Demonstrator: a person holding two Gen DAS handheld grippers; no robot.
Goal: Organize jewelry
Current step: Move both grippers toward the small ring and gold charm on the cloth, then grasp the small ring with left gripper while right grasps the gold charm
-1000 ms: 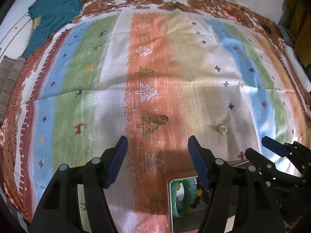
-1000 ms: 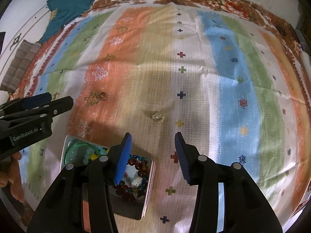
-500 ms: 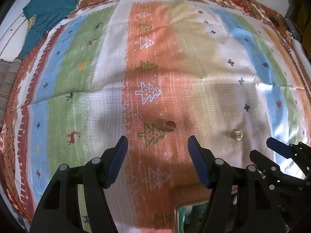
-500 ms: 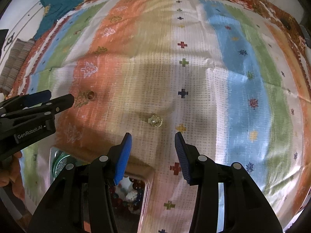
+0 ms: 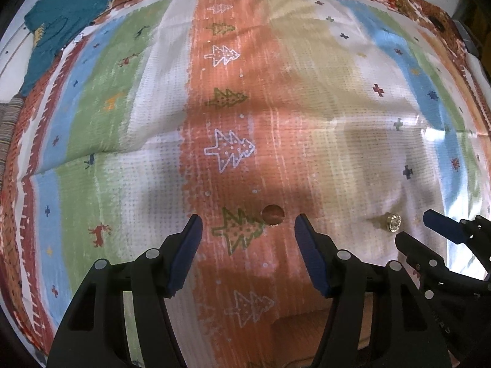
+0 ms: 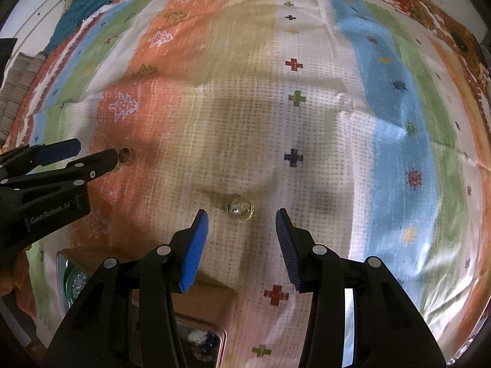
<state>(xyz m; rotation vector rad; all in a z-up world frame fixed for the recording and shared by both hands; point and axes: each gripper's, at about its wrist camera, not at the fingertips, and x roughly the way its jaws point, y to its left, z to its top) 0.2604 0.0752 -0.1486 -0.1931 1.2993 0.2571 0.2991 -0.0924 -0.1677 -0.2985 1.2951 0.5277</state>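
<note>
A plain gold band ring (image 5: 272,215) lies on the orange stripe of the patterned cloth, just ahead of my open left gripper (image 5: 248,225), between its fingertips and a little right of centre. A gold ring with a round ornate top (image 6: 241,209) lies on the white stripe just ahead of my open right gripper (image 6: 241,220). The ornate ring also shows in the left wrist view (image 5: 393,222), next to the right gripper (image 5: 429,230). The band ring shows in the right wrist view (image 6: 125,155) at the left gripper's fingertips (image 6: 106,156).
A metal jewelry box (image 6: 70,279) with green bangles and beads sits under and behind the grippers, mostly hidden. A teal garment (image 5: 61,21) lies at the far left of the striped cloth (image 5: 230,61). Folded striped fabric (image 6: 15,86) lies at the left edge.
Both grippers have moved forward and down towards the rings. The rings now sit close to the fingertips, and the jewelry box has slid almost out of view below.
</note>
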